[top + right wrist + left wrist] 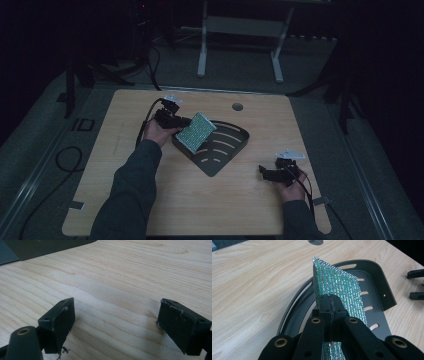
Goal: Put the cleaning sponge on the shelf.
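Note:
A flat green-and-silver foil pouch (196,132) (337,285) is held tilted over the left part of a dark fan-shaped metal rack (227,145) (377,272) with curved slots. My left gripper (172,120) (329,305) is shut on the pouch's near edge, its jaws pressed together on the foil. My right gripper (263,173) (116,322) rests low over the wooden table at the right, its jaws wide apart and bare wood between them. The right gripper's two black fingertips (415,273) also appear at the far right of the left gripper view.
The light wooden table (125,175) has a round cable hole (237,106) at its back edge. Cables trail from both grippers. A white frame (240,30) stands on the dark floor behind the table. A dark corner of the rack (50,247) lies beyond the right gripper.

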A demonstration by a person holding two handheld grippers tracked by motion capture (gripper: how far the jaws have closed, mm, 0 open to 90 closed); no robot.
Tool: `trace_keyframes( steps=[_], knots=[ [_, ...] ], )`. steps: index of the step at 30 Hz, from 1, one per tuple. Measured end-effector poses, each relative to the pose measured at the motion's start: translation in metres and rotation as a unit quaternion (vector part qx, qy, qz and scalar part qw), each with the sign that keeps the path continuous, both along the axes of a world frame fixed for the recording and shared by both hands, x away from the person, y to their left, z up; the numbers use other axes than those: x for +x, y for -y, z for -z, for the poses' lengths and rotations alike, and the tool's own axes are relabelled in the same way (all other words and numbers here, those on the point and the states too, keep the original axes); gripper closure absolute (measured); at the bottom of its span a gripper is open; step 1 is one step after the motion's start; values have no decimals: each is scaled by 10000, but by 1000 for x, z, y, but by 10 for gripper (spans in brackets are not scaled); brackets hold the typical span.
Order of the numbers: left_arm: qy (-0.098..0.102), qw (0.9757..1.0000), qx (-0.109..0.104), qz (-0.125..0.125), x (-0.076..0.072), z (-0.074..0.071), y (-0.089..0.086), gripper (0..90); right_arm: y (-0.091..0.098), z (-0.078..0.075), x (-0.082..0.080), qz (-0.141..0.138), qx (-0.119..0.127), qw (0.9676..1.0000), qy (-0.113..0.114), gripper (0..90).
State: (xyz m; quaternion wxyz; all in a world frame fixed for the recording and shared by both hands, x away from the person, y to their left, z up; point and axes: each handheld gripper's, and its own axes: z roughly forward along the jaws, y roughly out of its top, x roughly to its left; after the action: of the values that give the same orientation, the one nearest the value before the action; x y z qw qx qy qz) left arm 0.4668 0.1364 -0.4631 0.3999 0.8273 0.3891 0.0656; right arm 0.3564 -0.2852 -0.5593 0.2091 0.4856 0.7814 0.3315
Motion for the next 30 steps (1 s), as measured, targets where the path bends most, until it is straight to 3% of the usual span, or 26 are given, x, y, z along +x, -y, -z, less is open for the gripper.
trace_keyframes(
  steps=[30],
  knots=[
    [-54, 9975, 703, 13, 6, 19, 13, 900, 0, 0, 0, -10, -4, 10000, 10, 139]
  ],
)
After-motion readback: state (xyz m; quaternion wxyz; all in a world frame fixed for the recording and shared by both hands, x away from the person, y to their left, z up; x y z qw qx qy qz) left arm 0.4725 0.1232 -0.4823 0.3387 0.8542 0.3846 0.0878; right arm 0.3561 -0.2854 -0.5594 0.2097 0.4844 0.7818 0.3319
